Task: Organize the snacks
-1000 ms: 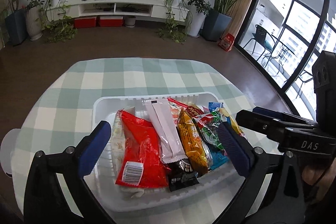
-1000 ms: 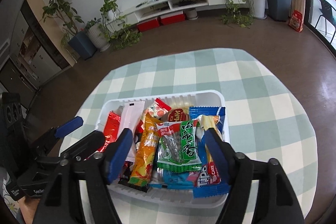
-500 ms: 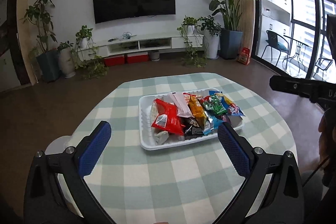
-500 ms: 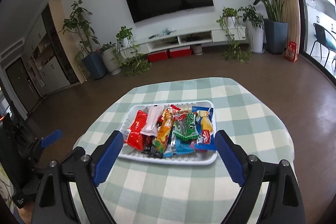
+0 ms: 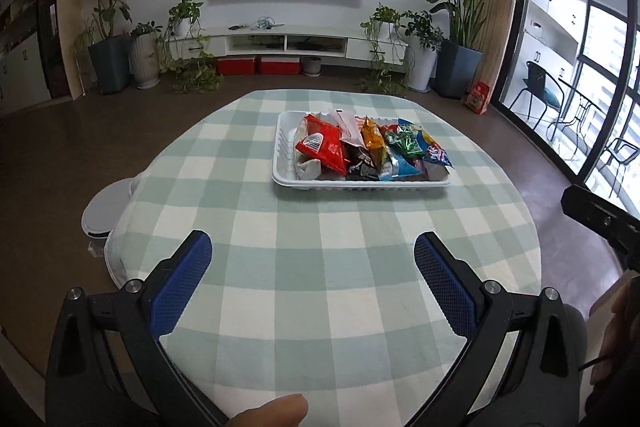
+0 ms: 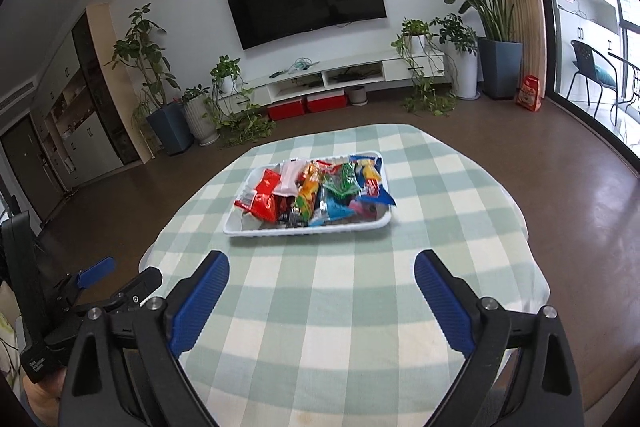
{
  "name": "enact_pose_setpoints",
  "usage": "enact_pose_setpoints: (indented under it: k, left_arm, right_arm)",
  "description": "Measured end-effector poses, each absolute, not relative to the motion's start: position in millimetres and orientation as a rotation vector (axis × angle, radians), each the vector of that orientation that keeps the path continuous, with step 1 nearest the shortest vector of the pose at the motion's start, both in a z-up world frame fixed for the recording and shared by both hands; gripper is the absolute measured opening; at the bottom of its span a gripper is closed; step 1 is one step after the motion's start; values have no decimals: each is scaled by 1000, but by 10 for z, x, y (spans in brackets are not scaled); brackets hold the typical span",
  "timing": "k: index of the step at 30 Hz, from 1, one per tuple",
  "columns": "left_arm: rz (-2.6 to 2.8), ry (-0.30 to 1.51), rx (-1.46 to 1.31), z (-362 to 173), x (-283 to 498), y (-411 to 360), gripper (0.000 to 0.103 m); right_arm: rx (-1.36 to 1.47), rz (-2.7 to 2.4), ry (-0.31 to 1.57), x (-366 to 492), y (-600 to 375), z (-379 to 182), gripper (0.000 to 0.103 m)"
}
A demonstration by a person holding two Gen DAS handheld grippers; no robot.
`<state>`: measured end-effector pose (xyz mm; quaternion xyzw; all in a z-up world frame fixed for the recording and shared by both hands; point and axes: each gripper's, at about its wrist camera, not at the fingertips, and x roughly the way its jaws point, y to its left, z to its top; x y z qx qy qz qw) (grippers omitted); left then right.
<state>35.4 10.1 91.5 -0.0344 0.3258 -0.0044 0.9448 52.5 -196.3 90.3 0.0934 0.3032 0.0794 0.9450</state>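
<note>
**tray_watcher:** Left wrist view has the white tray (image 5: 280,163) as the anchor; it sits on the checked tablecloth (image 5: 320,267) toward the far side of the round table, and the snack packets (image 5: 372,151) are all piled inside it; red packet (image 5: 322,147) at the tray's left end, orange one (image 5: 374,143) about the middle, blue ones at the right end. The left gripper (image 5: 312,283) hangs well short of the tray's near rim; jaws spread wide, nothing between them but cloth.

**umi_fan42:** Same story from the right wrist; the right gripper (image 6: 320,295) is also on the near side of the tray (image 6: 308,229), well apart from it; its jaws are opening at this moment and there's nothing between the blue pads (image 6: 200,303). You can spot the other gripper off to the tray's lower left there too.

**tray_watcher:** So which step is this; I can't find a single loose packet outside the tray.

**umi_fan42:** My read: the sorting looks done or nearly done, both hands empty and off the tray. If anything's left, the next move would be reaching to the tray's near rim to straighten the packets that overhang the right end; light crinkly wrappers, so a gentle pinch on an edge.
</note>
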Motion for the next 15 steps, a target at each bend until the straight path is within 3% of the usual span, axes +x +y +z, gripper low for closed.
enact_pose_setpoints:
  k: [15]
  left_arm:
    - [12, 738, -49, 666, 311, -33, 103]
  right_arm:
    - [74, 89, 668, 234, -1683, 623, 97]
